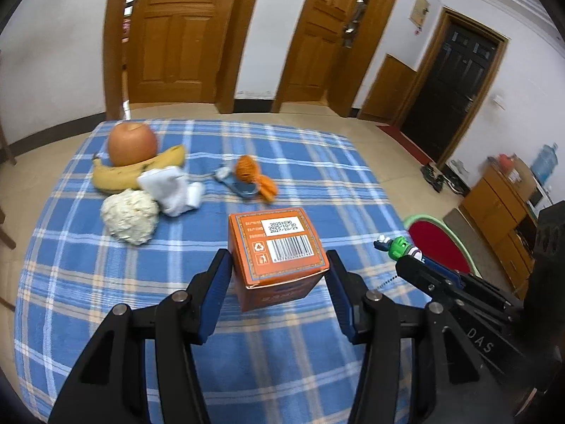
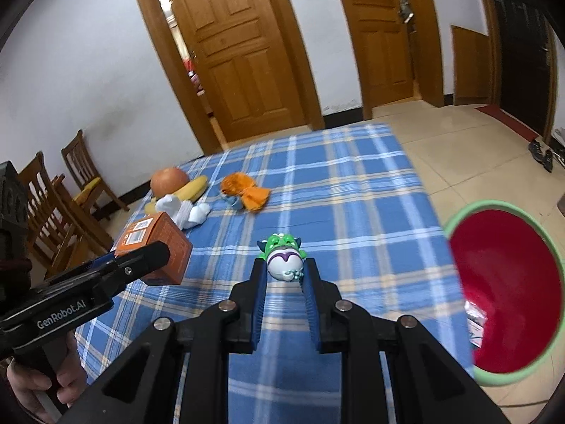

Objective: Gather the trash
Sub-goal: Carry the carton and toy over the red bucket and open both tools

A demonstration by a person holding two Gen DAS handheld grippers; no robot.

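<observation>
An orange carton point(image 1: 279, 254) with a barcode label hangs just above the blue checked tablecloth point(image 1: 141, 282), and my left gripper point(image 1: 279, 272) is shut on its two sides. The right wrist view shows the same carton point(image 2: 159, 243) at the left. My right gripper point(image 2: 284, 275) is shut on a small green and white toy figure point(image 2: 282, 258), which also sticks out of that gripper at the right of the left wrist view point(image 1: 399, 245). A red bin with a green rim point(image 2: 505, 282) stands on the floor past the table's right edge, its mouth facing me.
At the table's far left lie an apple point(image 1: 132, 143), a banana point(image 1: 137, 171), a white crumpled ball point(image 1: 129, 215), white tissue point(image 1: 173, 187) and orange peel point(image 1: 254, 175). Wooden chairs point(image 2: 70, 190) stand left of the table. A hand point(image 2: 31, 388) holds the left gripper's handle.
</observation>
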